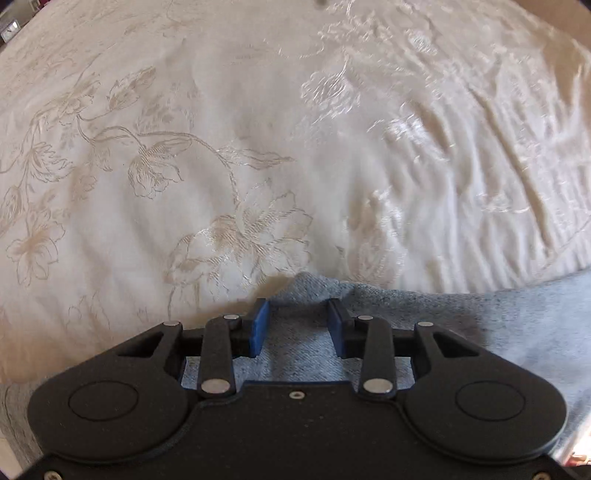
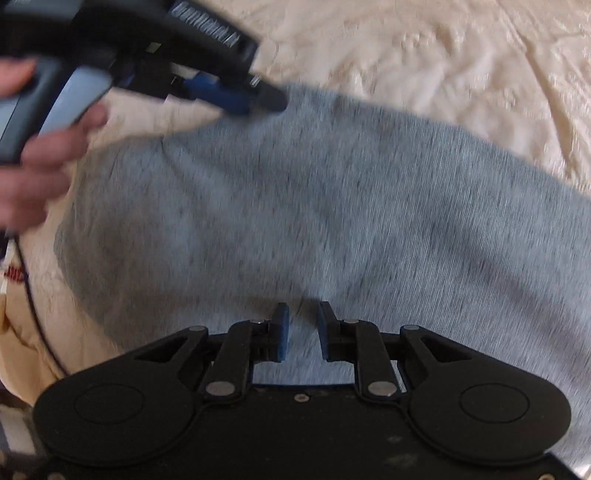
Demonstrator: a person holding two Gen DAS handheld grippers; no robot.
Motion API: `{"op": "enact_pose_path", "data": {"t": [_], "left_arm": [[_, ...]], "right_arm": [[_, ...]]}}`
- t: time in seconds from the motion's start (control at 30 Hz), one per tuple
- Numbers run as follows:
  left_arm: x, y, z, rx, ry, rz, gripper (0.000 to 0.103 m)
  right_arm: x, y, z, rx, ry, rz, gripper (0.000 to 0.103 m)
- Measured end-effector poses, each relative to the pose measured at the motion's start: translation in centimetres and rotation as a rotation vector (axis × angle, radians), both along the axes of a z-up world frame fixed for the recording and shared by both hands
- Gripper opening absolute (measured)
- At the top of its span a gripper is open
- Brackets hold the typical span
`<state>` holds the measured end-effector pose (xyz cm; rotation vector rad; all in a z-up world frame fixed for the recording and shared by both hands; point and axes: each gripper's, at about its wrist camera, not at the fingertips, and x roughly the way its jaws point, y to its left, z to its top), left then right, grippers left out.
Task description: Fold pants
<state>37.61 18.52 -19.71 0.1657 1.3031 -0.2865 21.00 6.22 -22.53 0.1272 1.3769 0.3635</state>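
Grey sweatpants (image 1: 480, 332) lie on a cream floral bedspread (image 1: 184, 147). In the left wrist view my left gripper (image 1: 299, 306) points down at the pants' upper edge. Its blue pads stand apart, and a small hump of grey cloth rises between them with no clear pinch. The right wrist view is blurred by motion. There the pants (image 2: 332, 203) spread wide across the bedspread (image 2: 443, 55), and my right gripper (image 2: 303, 310) hovers open over the cloth near its lower edge. The left gripper (image 2: 266, 101) shows at the pants' upper left corner, held by a person's hand (image 2: 33, 177).
The bedspread is wrinkled to the right of the pants. A white item with red lettering (image 2: 14, 273) and a dark cord lie at the left edge of the right wrist view. A small object (image 1: 9, 31) sits beyond the bed's far left corner.
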Motion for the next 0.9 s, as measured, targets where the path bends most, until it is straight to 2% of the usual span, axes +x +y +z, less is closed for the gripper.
{"op": "enact_pose_path", "data": {"t": [0.1,0.23,0.33,0.43,0.57,0.63,0.73,0.8,0.9], "left_arm": [[0.3,-0.5,-0.3,0.018,-0.009,-0.007,0.048],[-1.4,-0.1,2.6,-0.003,-0.068,-0.008,0.047],[-4.5,0.7,4.3,-0.021,-0.091,-0.011,0.047],[-7.8,1.4,3.8,-0.043,-0.036,-0.017,0.048],[-12.2,1.9,0.8,0.028,0.072,-0.007,0.048],[-13.8,2.0,0.2,0.056,0.069,-0.011,0.048],[-14.6,1.3,1.2,0.075,0.049,0.001,0.048],[-14.6,0.6,2.1,0.067,0.047,0.032,0.048],[-14.7,-1.4,3.8,0.049,0.001,0.077,0.048]], "right_arm": [[-3.0,0.1,-0.2,0.003,-0.009,-0.005,0.02],[-4.2,-0.3,0.7,0.025,-0.015,-0.04,0.02],[-5.0,-1.9,2.3,0.03,-0.099,-0.102,0.021],[-5.8,-4.7,3.2,-0.025,-0.149,-0.2,0.021],[-7.8,-9.1,1.6,-0.195,-0.092,-0.254,0.02],[-9.4,-11.4,1.6,-0.172,-0.083,-0.289,0.02],[-10.8,-13.6,2.5,-0.161,-0.08,-0.303,0.021],[-11.5,-15.1,3.9,-0.164,-0.139,-0.322,0.021],[-11.6,-18.4,5.3,-0.194,-0.233,-0.386,0.023]]}}
